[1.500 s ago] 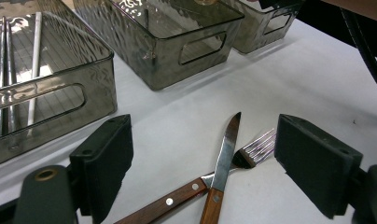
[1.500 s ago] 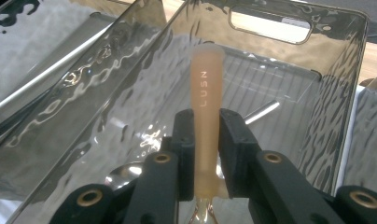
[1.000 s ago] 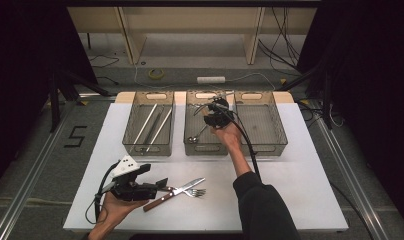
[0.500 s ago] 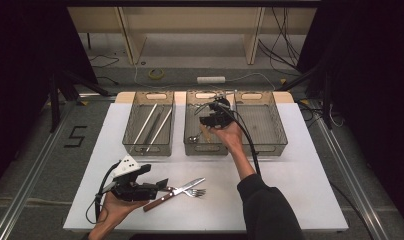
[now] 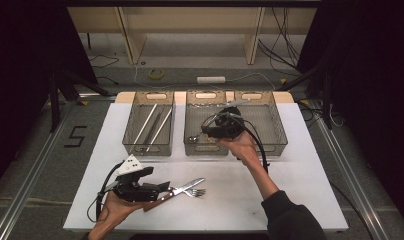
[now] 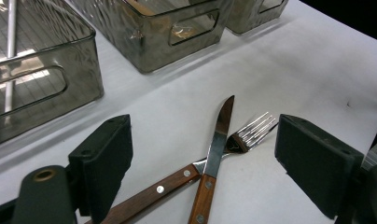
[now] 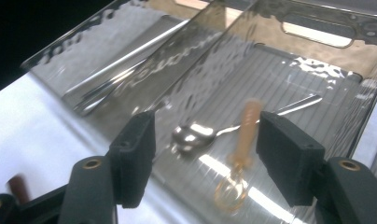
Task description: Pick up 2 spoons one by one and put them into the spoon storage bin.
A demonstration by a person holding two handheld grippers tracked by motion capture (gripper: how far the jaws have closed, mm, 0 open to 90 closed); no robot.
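Note:
My right gripper (image 5: 210, 131) hovers over the middle smoked-plastic bin (image 5: 206, 149), and its jaws have just been opening. In the right gripper view the right gripper (image 7: 210, 144) is open. A blurred tan-handled utensil with a looped end (image 7: 245, 140) shows in the gap, touched by neither pad, beside a metal spoon (image 7: 196, 133) on the bin floor. My left gripper (image 5: 162, 187) rests low at the front left, open. A wooden-handled knife (image 6: 219, 135) and fork (image 6: 252, 130) lie crossed on the white table between its pads (image 6: 107, 154), untouched.
Three bins stand in a row at the back. The left bin (image 5: 149, 148) holds long metal sticks (image 5: 152, 125); the right bin (image 5: 276, 146) is beside my right hand. White table surface (image 5: 290, 190) stretches in front of the bins.
The right gripper has pulled back toward the near side of the middle bin and risen a little, and its jaws have opened. The left gripper, knife and fork have not moved.

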